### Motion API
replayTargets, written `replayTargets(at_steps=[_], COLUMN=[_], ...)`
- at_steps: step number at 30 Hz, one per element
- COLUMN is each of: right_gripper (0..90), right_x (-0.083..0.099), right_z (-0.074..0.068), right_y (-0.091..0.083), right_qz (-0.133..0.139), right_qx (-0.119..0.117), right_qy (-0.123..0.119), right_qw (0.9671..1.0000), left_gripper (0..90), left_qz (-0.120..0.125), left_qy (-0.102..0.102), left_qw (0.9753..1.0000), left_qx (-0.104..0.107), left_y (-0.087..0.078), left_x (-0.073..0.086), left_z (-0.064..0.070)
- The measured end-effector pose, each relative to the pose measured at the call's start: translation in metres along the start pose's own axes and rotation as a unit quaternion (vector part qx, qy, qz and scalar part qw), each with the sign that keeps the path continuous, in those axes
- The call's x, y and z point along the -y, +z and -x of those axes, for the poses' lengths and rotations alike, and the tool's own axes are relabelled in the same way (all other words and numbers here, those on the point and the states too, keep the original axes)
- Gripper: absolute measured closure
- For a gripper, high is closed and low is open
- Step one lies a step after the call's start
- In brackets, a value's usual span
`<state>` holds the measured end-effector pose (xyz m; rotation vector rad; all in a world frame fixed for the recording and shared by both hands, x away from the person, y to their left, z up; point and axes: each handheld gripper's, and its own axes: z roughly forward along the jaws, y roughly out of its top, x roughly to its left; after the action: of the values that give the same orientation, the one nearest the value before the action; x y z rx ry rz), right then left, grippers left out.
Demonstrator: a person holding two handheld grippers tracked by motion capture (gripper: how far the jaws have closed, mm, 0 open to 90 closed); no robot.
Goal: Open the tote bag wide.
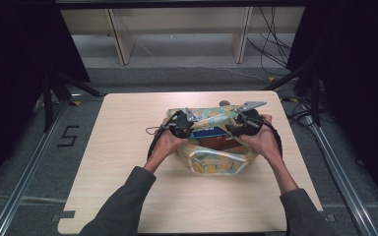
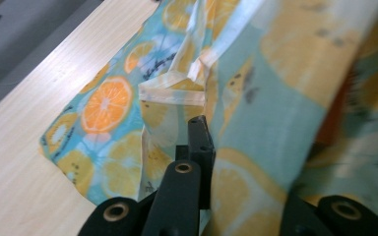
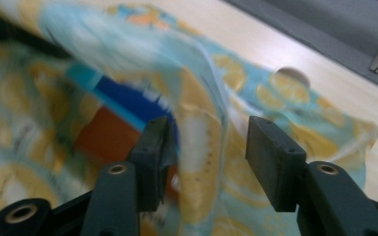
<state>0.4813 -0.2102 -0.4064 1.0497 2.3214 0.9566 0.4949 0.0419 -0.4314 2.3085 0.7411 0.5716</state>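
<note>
Bright table, dark surround, blurred close-ups

In the high view the table (image 1: 128, 196) is evenly lit from above, with faint shadows, while black curtains keep both sides dim. In both gripper views the bag (image 2: 275, 98) is smeared by blur, worst in the right gripper view; the black jaws stay sharper.

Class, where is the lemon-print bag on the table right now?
In the high view, the lemon-print bag lies right of the table's centre, between the left gripper and right gripper at its mouth.
</note>
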Motion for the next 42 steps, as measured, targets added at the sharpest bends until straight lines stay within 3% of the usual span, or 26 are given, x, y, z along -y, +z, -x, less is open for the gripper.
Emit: replayTargets(at_steps=[1, 2, 3, 4, 5, 6, 8, 9, 10, 12, 13, 15, 19, 21, 22, 23, 28, 29, 30, 31, 36, 37, 38, 39, 40, 42], right_gripper=[51.3, 51.3, 58.7, 58.7, 65.9, 80.4, 85.4, 90.0, 90.0, 90.0, 90.0, 90.0, 90.0, 90.0, 90.0, 90.0, 90.0, 90.0, 90.0, 90.0, 90.0, 90.0, 90.0, 90.0, 90.0, 88.6], right_x=[0.011, 0.011, 0.022, 0.022, 0.027, 0.034, 0.037, 0.041, 0.041, 0.044, 0.044, 0.043, 0.034, 0.029, 0.029, 0.025, 0.021, 0.019, 0.019, 0.016, 0.005, 0.001, 0.001, -0.001, -0.001, -0.002], right_z=[-0.005, -0.005, -0.009, -0.009, -0.010, -0.009, -0.006, -0.005, -0.005, -0.008, -0.014, -0.016, -0.020, -0.019, -0.019, -0.019, -0.022, -0.023, -0.023, -0.025, -0.016, -0.007, -0.007, 0.000, 0.000, 0.015], right_y=[-0.003, -0.003, -0.006, -0.006, -0.007, -0.007, -0.009, -0.011, -0.011, -0.015, -0.024, -0.031, -0.048, -0.055, -0.055, -0.059, -0.067, -0.070, -0.070, -0.071, -0.060, -0.052, -0.052, -0.044, -0.044, -0.025], right_qz=[-0.006, -0.006, -0.024, -0.024, -0.031, -0.047, -0.043, -0.032, -0.032, -0.021, -0.031, -0.018, 0.001, 0.011, 0.011, 0.018, 0.028, 0.035, 0.035, 0.040, 0.035, 0.034, 0.034, 0.022, 0.022, 0.010], right_qx=[0.008, 0.008, 0.018, 0.018, 0.020, 0.022, 0.017, -0.017, -0.017, -0.041, -0.060, -0.073, -0.089, -0.106, -0.106, -0.115, -0.138, -0.140, -0.140, -0.120, -0.091, -0.066, -0.066, -0.043, -0.043, -0.009], right_qy=[-0.010, -0.010, -0.026, -0.026, -0.034, -0.047, -0.049, -0.035, -0.035, -0.029, -0.023, -0.027, -0.035, -0.037, -0.037, -0.038, -0.033, -0.049, -0.049, -0.047, -0.032, -0.028, -0.028, -0.014, -0.014, -0.004], right_qw=[0.9999, 0.9999, 0.9992, 0.9992, 0.9987, 0.9975, 0.9977, 0.9987, 0.9987, 0.9985, 0.9975, 0.9968, 0.9954, 0.9937, 0.9937, 0.9925, 0.9896, 0.9883, 0.9883, 0.9908, 0.9947, 0.9969, 0.9969, 0.9988, 0.9988, 0.9999], left_gripper=[89.3, 89.3, 89.3, 89.4, 89.4, 89.4, 89.4, 89.5, 89.5, 89.5, 89.5, 89.4, 89.5, 89.5, 89.5, 89.4, 89.4, 89.3, 89.2, 89.1, 88.8, 88.3, 88.3, 87.7, 87.2, 86.2], left_qz=[0.011, 0.011, 0.014, 0.014, 0.017, 0.020, 0.021, 0.027, 0.027, 0.030, 0.038, 0.036, 0.064, 0.075, 0.080, 0.090, 0.107, 0.108, 0.108, 0.091, 0.077, 0.068, 0.065, 0.045, 0.045, 0.027], left_qy=[-0.004, -0.004, -0.008, -0.008, -0.013, -0.009, -0.009, -0.003, -0.003, 0.006, 0.009, 0.013, -0.001, -0.011, -0.003, -0.015, -0.034, -0.033, -0.033, -0.034, -0.053, -0.057, -0.059, -0.059, -0.059, -0.078], left_qw=[0.9998, 0.9998, 0.9994, 0.9994, 0.9989, 0.9982, 0.9977, 0.9966, 0.9966, 0.9960, 0.9952, 0.9952, 0.9918, 0.9912, 0.9909, 0.9896, 0.9868, 0.9872, 0.9872, 0.9913, 0.9932, 0.9942, 0.9944, 0.9963, 0.9963, 0.9958], left_qx=[0.015, 0.015, 0.029, 0.029, 0.040, 0.056, 0.064, 0.078, 0.078, 0.084, 0.090, 0.090, 0.111, 0.109, 0.109, 0.111, 0.117, 0.113, 0.113, 0.089, 0.070, 0.060, 0.059, 0.043, 0.043, 0.038], left_y=[-0.009, -0.009, -0.015, -0.015, -0.018, -0.025, -0.028, -0.035, -0.035, -0.045, -0.053, -0.058, -0.078, -0.082, -0.085, -0.090, -0.094, -0.093, -0.093, -0.087, -0.065, -0.057, -0.052, -0.036, -0.036, -0.016], left_x=[0.003, 0.003, 0.007, 0.007, 0.011, 0.017, 0.020, 0.025, 0.025, 0.028, 0.029, 0.029, 0.026, 0.025, 0.023, 0.022, 0.020, 0.019, 0.019, 0.016, 0.009, 0.008, 0.007, 0.006, 0.006, 0.006], left_z=[0.001, 0.001, 0.001, 0.001, 0.002, 0.004, 0.005, 0.009, 0.009, 0.013, 0.013, 0.012, 0.003, 0.004, 0.002, 0.000, -0.006, -0.010, -0.010, -0.015, -0.025, -0.028, -0.031, -0.035, -0.035, -0.040])
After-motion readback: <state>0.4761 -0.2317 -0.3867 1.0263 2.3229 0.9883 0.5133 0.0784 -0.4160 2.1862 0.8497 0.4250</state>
